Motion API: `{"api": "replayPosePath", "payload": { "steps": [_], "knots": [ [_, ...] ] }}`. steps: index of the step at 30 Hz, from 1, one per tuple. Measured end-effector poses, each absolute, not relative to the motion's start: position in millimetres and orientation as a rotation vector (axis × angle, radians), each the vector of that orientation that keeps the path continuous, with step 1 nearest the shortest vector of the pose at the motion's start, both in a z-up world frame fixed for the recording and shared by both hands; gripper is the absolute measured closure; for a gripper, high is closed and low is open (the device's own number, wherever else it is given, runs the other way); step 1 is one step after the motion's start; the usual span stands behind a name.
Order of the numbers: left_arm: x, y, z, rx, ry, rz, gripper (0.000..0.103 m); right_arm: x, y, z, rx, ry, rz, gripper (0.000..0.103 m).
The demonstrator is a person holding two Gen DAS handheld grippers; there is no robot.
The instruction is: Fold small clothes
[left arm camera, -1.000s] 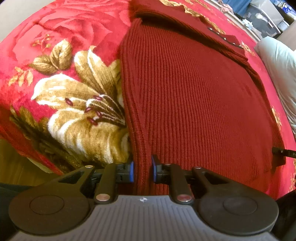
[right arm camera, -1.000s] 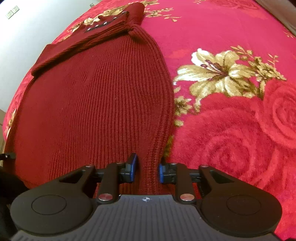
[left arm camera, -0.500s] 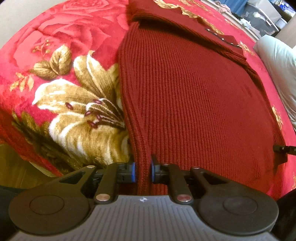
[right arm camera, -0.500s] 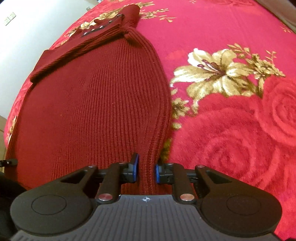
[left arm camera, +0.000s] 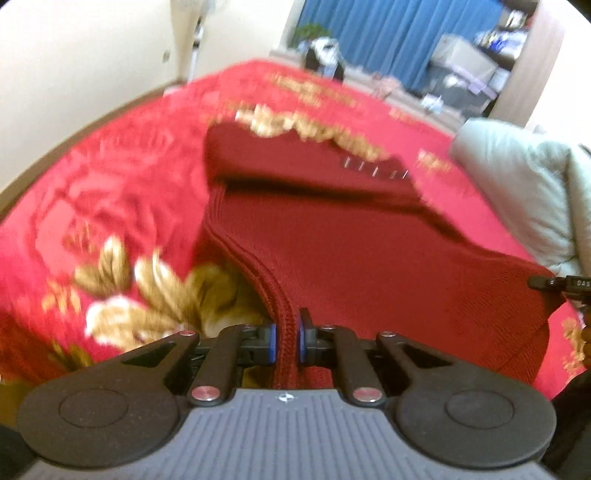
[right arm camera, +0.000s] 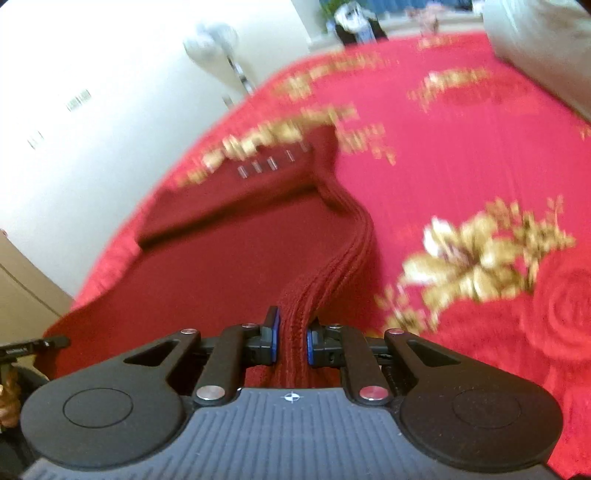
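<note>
A dark red ribbed knit sweater (left arm camera: 369, 251) lies on a red floral bedspread (left arm camera: 122, 199), its top part with a row of small metal buttons (left arm camera: 373, 171) folded over at the far end. My left gripper (left arm camera: 286, 341) is shut on the sweater's near left hem corner and holds it raised. My right gripper (right arm camera: 291, 341) is shut on the near right hem corner of the sweater (right arm camera: 229, 258), also raised off the bedspread (right arm camera: 461, 140). The right gripper's tip shows at the far right of the left wrist view (left arm camera: 554, 283). Both views are motion-blurred.
A pale green pillow (left arm camera: 517, 192) lies at the bed's right side. Blue curtains (left arm camera: 369, 33), shelves and boxes stand beyond the bed. A standing fan (right arm camera: 218, 44) is by the white wall. The bed's left edge drops off near the sweater (right arm camera: 110, 258).
Both grippers have closed tighter on the hem corners and lifted them up, tilting the views upward so the room beyond the bed shows. The near half of the sweater has risen off the bedspread.
</note>
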State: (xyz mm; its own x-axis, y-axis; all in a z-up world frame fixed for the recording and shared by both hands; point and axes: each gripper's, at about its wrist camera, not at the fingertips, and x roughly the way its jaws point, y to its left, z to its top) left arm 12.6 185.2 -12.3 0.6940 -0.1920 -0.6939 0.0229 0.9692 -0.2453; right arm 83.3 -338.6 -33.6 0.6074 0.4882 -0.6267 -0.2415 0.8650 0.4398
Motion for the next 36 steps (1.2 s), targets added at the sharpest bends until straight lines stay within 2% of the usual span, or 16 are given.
{"api": "replayPosePath", "payload": {
  "steps": [7,14,17,22,31,36],
  "knots": [
    [-10,205,49,-0.258,0.681,-0.201,0.093,51,-359,26,0.408,0.625,0.469,0.093],
    [-57,238,105,-0.362,0.584,-0.404,0.093,-6,-404,64,0.492,0.496,0.548,0.094],
    [-73,253,113,-0.408,0.538,-0.449,0.093,-31,-425,71,0.558,0.428,0.577,0.094],
    [-25,262,67,-0.492,0.649,-0.358,0.093,-2,-430,48,0.581,0.493,0.527,0.094],
    [130,274,-15,-0.408,0.868,-0.25,0.093,142,-392,-26,0.5,0.744,0.41,0.094],
    [179,287,-69,-0.493,0.99,-0.179,0.092,196,-380,-82,0.481,0.832,0.338,0.093]
  ]
}}
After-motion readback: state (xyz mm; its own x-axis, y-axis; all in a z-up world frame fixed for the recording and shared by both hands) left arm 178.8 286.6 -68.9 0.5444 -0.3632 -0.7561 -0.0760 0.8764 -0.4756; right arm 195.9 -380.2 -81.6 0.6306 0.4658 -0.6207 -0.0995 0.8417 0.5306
